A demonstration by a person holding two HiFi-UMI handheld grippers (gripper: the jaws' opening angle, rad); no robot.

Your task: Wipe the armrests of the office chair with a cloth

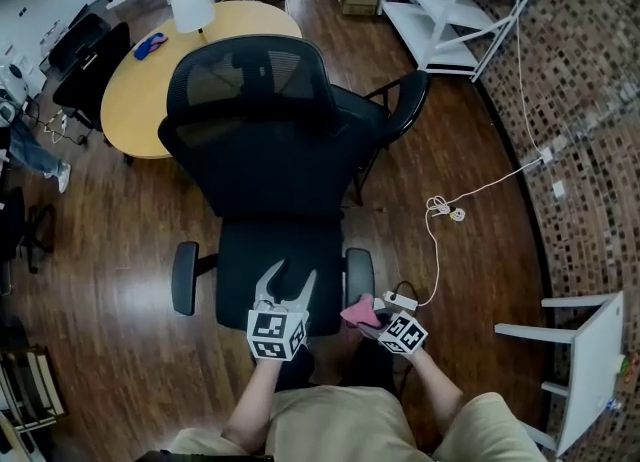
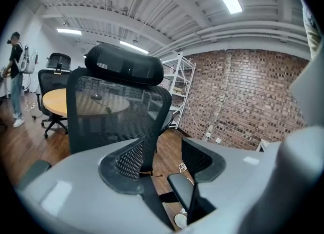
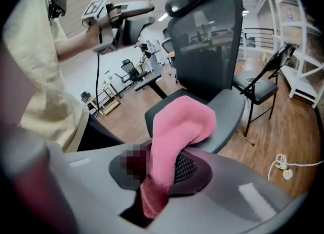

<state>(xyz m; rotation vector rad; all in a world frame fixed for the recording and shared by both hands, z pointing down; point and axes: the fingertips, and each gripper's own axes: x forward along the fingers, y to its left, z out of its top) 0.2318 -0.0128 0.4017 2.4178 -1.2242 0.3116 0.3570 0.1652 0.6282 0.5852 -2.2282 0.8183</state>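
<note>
The black office chair [image 1: 275, 150] faces away from me, with its left armrest [image 1: 185, 277] and right armrest [image 1: 359, 276] on either side of the seat. My left gripper [image 1: 286, 288] hovers open over the seat's front edge and holds nothing. In the left gripper view the left gripper [image 2: 162, 159] has wide-apart jaws that frame the mesh back [image 2: 119, 111] and one armrest pad [image 2: 183, 191]. My right gripper [image 1: 372, 316] is shut on a pink cloth [image 1: 356, 311] just short of the right armrest's near end. In the right gripper view the cloth [image 3: 177, 129] droops from the right gripper [image 3: 162, 164].
A round wooden table [image 1: 150, 75] with a white lamp [image 1: 190, 5] stands beyond the chair. A black folding chair [image 1: 405, 100] is to its right, and white shelving [image 1: 450, 0] lines the brick wall. A white cable [image 1: 440, 210] lies on the floor. A white stool [image 1: 590, 360] is near right.
</note>
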